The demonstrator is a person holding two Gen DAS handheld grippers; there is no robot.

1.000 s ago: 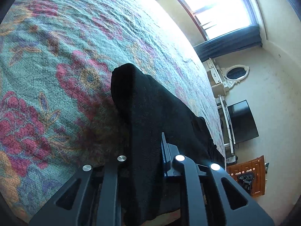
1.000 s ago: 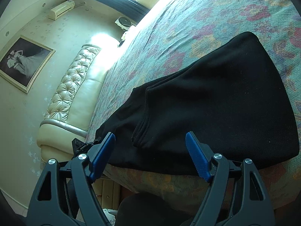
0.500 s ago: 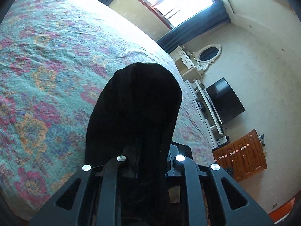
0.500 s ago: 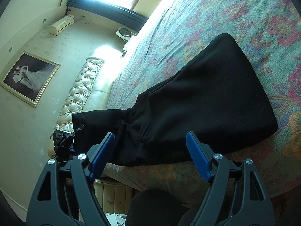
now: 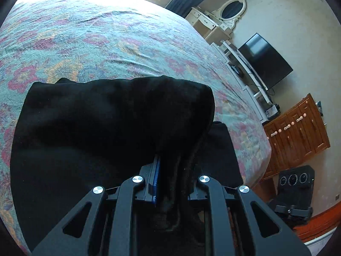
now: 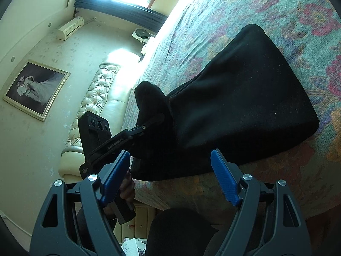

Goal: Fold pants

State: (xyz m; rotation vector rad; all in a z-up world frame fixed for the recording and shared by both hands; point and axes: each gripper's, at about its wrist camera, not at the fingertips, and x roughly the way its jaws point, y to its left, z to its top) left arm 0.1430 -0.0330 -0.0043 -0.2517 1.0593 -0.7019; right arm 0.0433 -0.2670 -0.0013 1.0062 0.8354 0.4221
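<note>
- Your left gripper (image 5: 170, 183): clamped on a bunched end of the black pants (image 6: 245, 106).
- Your right gripper (image 6: 170, 175): jaws wide, nothing between.
- Pants lie on floral bedspread (image 6: 287, 10), near edge, at 12 o'clock from right gripper.

The pants (image 6: 245, 106) lie on the bed (image 6: 234, 17) near its front edge, one end lifted over the rest by the left tool (image 5: 170, 183), which is clamped on the cloth. The right tool (image 6: 170, 172) hangs before the bed edge, jaws apart, touching nothing. A sofa (image 6: 96, 98) stands left of the bed.
</note>
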